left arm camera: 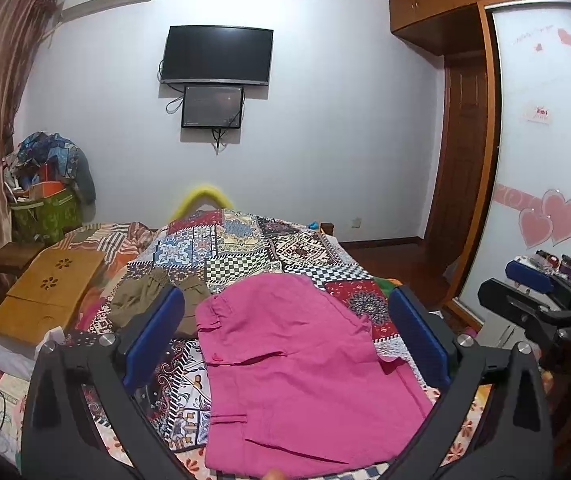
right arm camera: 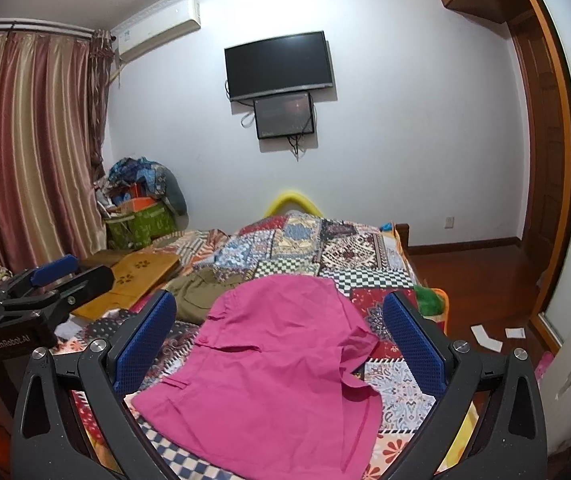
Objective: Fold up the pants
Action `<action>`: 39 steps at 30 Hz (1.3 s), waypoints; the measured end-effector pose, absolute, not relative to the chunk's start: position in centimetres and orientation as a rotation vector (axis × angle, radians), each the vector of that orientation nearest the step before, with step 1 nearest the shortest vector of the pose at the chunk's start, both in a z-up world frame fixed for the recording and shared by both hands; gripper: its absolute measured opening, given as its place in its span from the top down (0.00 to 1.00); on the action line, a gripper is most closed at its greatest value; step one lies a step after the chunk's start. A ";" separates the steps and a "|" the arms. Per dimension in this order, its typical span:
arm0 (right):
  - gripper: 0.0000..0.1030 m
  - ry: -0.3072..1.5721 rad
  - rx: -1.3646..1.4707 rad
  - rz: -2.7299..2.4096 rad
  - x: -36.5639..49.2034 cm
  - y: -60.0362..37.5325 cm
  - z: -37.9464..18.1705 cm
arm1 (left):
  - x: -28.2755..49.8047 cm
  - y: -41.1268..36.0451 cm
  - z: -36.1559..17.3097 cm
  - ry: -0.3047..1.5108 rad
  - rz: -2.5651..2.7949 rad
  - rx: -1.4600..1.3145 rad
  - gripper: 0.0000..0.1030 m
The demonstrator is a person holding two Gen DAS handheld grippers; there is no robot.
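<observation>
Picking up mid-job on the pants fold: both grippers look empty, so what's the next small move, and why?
Probably lower both grippers to the near edge of the pink pants and pinch it. The left gripper and right gripper are both open above the cloth, holding nothing. The pants lie spread on the quilt, rumpled on the right, so they seem not yet fully folded.
</observation>
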State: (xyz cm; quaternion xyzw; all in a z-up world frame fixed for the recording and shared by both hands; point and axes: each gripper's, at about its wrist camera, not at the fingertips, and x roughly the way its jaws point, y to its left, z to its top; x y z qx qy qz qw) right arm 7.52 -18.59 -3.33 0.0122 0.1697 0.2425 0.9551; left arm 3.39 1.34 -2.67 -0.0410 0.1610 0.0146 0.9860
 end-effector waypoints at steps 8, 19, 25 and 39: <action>0.00 0.440 -0.024 0.427 14.4 -18.8 -5.2 | 9.8 4.5 -5.9 0.450 0.035 -0.088 0.00; 0.01 0.518 -0.134 0.427 24.2 -17.5 -8.3 | 21.2 11.7 -11.5 0.609 0.153 -0.102 0.00; 0.05 0.583 -0.171 0.480 29.0 -16.0 -11.0 | 26.3 15.2 -15.2 0.673 0.147 -0.079 0.00; 0.42 0.753 -0.248 0.603 39.2 -11.8 -16.0 | 34.0 18.3 -21.8 0.808 0.138 -0.064 0.35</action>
